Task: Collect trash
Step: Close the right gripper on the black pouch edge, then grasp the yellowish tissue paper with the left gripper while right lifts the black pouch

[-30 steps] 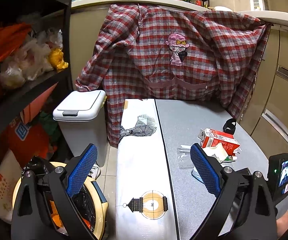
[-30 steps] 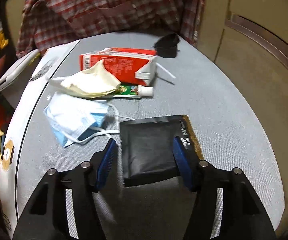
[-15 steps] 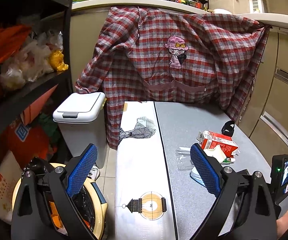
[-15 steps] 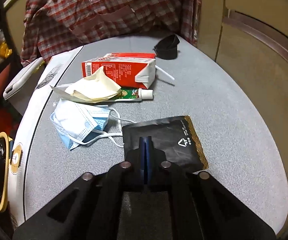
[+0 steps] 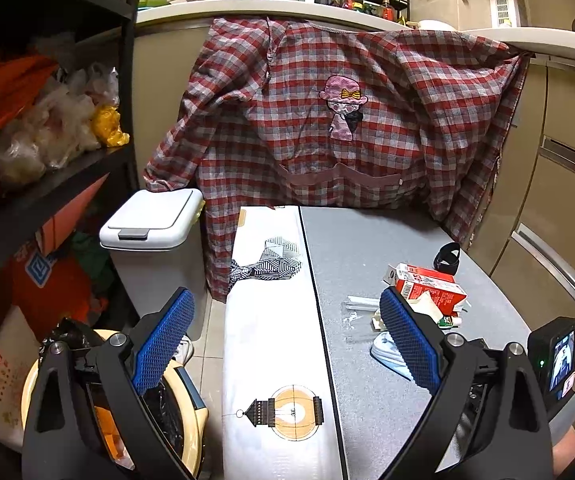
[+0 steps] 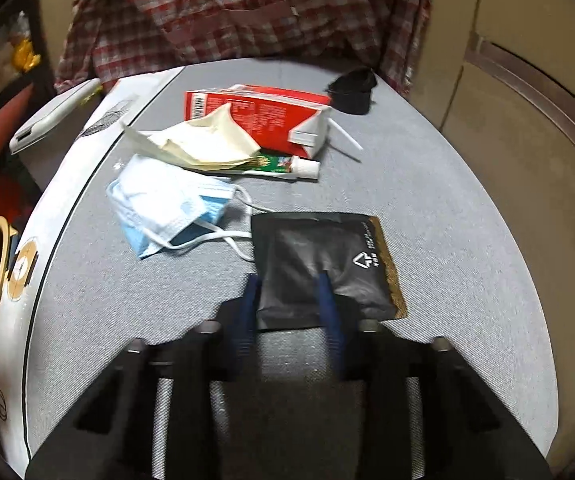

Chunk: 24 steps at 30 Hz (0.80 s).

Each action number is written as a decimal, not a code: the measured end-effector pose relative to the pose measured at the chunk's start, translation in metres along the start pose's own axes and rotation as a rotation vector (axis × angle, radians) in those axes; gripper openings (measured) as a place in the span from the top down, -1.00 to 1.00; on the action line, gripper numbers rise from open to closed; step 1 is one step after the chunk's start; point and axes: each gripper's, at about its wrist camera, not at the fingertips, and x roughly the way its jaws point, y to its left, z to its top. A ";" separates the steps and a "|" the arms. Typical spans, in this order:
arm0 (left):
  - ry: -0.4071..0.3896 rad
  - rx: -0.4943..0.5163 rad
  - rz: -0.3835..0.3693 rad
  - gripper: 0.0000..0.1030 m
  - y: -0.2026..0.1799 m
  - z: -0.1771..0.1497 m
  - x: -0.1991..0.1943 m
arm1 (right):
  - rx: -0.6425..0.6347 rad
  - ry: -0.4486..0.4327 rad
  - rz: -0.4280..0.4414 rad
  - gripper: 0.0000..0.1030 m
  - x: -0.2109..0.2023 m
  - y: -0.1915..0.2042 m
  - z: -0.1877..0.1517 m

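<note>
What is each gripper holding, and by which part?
Left gripper: nothing. Right gripper jaws, just closing, straddle the near left corner of the black pouch; grip uncertain.

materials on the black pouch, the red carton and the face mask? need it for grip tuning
Black pouch: looks like matte plastic or foil film; soft creases, dull sheen, gold printed edge.
Red carton: probably coated paperboard; crisp folds, printed barcode, slight gloss.
Face mask: likely nonwoven fabric; pleats, limp white ear loops, no shine.

Red-and-grey plaid shirt [image 5: 327, 132] at the far side, grey bench [image 6: 447, 208], red carton [image 6: 255, 116], blue-and-white mask [image 6: 167, 204], black pouch [image 6: 319, 256] edged gold, white bin [image 5: 151, 220] left.
</note>
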 end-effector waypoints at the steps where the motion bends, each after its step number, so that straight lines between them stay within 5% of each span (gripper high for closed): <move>1: -0.001 -0.003 0.001 -0.77 0.001 0.000 -0.001 | -0.004 -0.005 0.006 0.75 -0.001 0.001 0.000; 6: -0.006 -0.019 0.002 -0.77 0.006 0.001 -0.004 | 0.050 -0.056 0.004 0.91 -0.011 -0.007 0.000; 13: -0.004 -0.018 -0.011 -0.77 0.004 0.000 -0.001 | 0.098 -0.245 0.027 0.93 -0.056 -0.010 0.013; 24: 0.071 -0.037 -0.143 -0.77 -0.030 -0.012 0.039 | 0.159 -0.288 0.051 0.92 -0.081 -0.017 0.031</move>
